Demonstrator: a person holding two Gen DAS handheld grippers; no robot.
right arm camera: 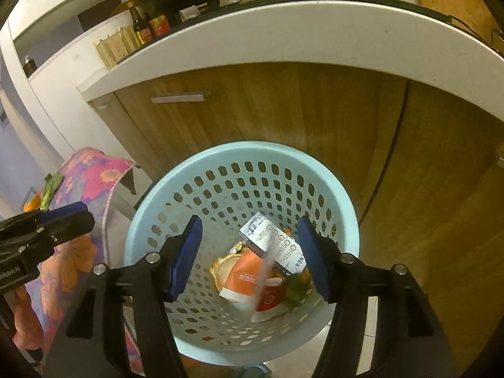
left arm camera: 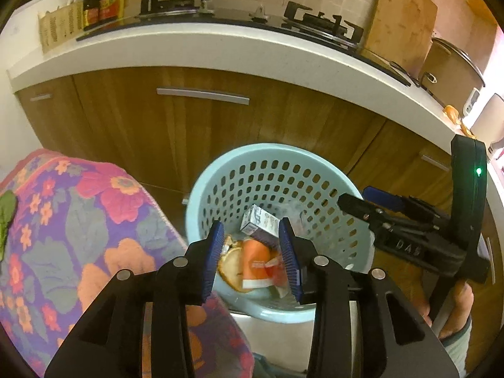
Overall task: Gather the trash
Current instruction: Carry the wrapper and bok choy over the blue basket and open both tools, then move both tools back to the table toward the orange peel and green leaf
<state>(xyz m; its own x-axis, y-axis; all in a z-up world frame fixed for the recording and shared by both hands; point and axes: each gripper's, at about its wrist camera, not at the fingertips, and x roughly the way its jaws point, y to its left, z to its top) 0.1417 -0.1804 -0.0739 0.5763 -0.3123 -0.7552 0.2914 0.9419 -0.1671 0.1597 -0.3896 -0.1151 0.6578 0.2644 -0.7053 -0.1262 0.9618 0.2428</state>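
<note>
A light blue perforated basket stands on the floor before the wooden cabinets. Inside lie a white-and-purple carton, an orange cup, fruit peel and a red wrapper. A blurred pale streak runs over the trash in the right wrist view. My left gripper is open and empty above the basket's near side. My right gripper is open and empty over the basket; it shows at the right of the left wrist view.
A table with a floral cloth stands left of the basket, with a green leaf and orange peel on it. The white countertop with stove, wok and bottles runs behind. More orange peel lies on the counter at right.
</note>
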